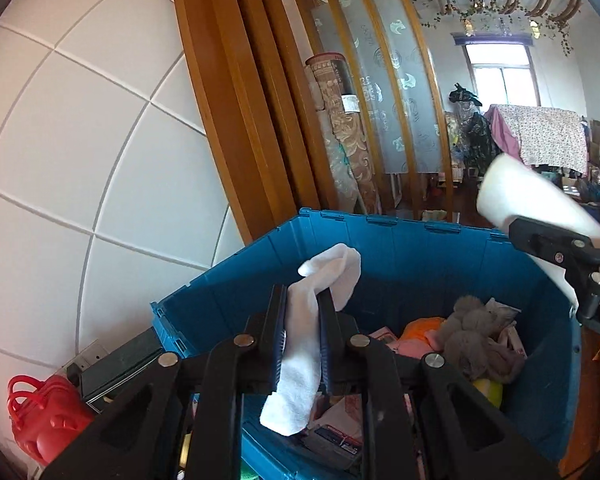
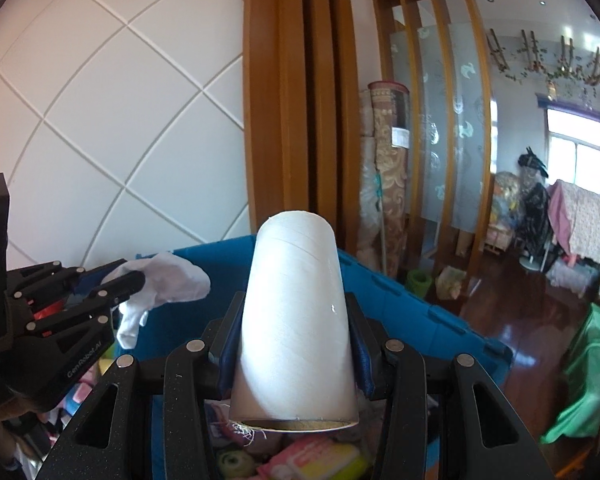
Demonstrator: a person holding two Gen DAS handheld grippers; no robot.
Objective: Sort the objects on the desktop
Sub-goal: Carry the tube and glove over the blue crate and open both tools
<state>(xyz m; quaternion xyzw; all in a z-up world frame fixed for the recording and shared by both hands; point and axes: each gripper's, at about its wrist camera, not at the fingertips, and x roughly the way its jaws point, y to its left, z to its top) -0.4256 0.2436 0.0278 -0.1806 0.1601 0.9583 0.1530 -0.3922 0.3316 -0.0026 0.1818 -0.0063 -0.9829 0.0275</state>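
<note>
1. Left wrist view: left gripper (image 1: 303,316) clamped on a white sock (image 1: 306,344), jaws nearly together with the fabric pinched between the pads; sock's toe end flopping over ahead of the fingertips, its other end dangling below the fingers
2. Directly ahead of and beneath that claw, an open blue crate (image 1: 400,248), holding a grey plush toy (image 1: 476,340), orange and pink cloth (image 1: 420,332) and a small printed box (image 1: 336,438)
3. Off to the right of the claw and higher, right gripper (image 1: 548,240) closed on a white roll (image 1: 524,200) that sticks out tilted beyond its fingers
4. Low on the left of the claw, outside the crate, a red plastic bag (image 1: 40,412) against the tiled wall
5. Right wrist view: right gripper (image 2: 294,344) gripping the white roll (image 2: 296,312) around its lower part, pads pressed on both sides; roll pointing ahead and upward, brown cardboard core visible at its near end
6. Below and ahead of this claw, the blue crate (image 2: 420,312), with pink and yellow packets (image 2: 320,456) inside
7. To the left of the claw, left gripper (image 2: 134,286) holding the white sock (image 2: 160,284) over the crate
</note>
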